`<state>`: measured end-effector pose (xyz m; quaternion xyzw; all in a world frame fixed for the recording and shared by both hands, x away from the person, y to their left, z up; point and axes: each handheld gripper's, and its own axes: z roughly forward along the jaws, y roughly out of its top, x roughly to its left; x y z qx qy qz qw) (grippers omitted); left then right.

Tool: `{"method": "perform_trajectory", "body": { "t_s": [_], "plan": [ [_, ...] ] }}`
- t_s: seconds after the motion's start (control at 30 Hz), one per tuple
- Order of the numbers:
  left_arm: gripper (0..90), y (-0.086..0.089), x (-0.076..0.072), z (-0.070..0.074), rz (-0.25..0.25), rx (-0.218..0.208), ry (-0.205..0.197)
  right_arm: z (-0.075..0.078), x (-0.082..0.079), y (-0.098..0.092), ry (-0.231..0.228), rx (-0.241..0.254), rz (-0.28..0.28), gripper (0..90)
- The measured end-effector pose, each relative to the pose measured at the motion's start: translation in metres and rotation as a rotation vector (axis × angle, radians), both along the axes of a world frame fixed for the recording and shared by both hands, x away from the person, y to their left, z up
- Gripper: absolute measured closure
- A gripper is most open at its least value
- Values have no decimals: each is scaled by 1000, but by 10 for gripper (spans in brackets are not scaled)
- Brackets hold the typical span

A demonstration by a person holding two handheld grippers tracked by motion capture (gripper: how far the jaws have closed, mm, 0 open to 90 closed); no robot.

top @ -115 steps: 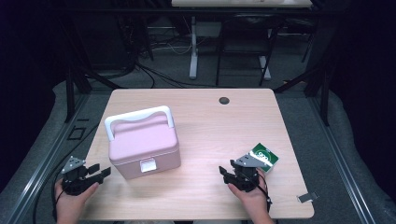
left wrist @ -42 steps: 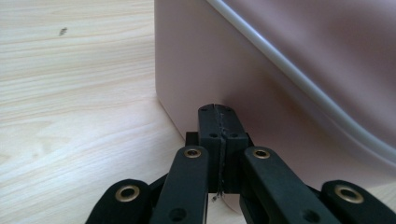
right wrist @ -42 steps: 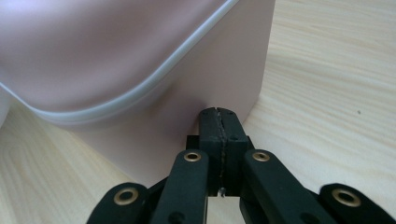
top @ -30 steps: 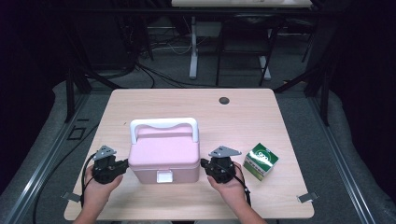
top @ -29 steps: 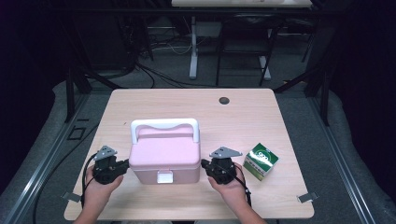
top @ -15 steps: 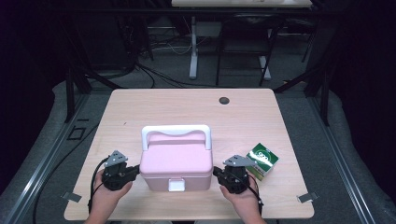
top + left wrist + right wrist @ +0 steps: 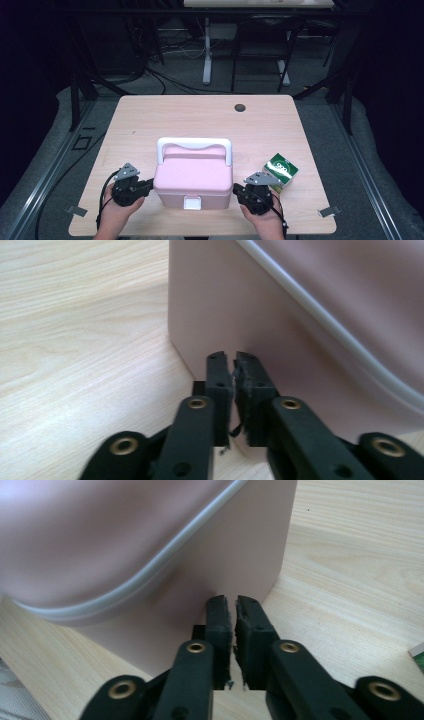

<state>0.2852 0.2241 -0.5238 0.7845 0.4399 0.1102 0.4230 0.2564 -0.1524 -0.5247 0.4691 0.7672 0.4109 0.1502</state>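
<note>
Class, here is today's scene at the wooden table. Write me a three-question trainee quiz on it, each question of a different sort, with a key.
1. True or false: the pink box has its white handle standing up.
2. Which thing lies beside the right claw? A) a green carton B) a red mug C) a blue bowl
3. Fill in: the left claw points at the box's ___ wall.

Key:
1. True.
2. A: the green carton lies on the table, apart from the box.
3. Side; both claws show only a slit between their jaws, with nothing held.
</note>
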Motion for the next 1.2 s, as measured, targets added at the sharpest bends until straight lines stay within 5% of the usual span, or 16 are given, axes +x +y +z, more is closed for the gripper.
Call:
{"method": "perform_trajectory", "body": {
  "t_s": [0.2, 0.37, 0.47, 0.83, 1.2],
  "plan": [
    [703, 11, 6, 8, -34, -23, 23, 2, 7, -6, 13, 29, 9, 760],
    [628, 20, 10, 25, -16, -20, 0, 15, 13, -12, 2, 35, 15, 714],
    [617, 25, 12, 45, -12, -24, -15, 34, 19, -19, -13, 42, 8, 662],
    [567, 19, 16, 84, -47, -14, -47, 77, 29, -25, -23, 83, 48, 608],
    [533, -7, 29, 87, -95, -12, -23, 86, 39, -9, -23, 100, 93, 566]
  ]
}}
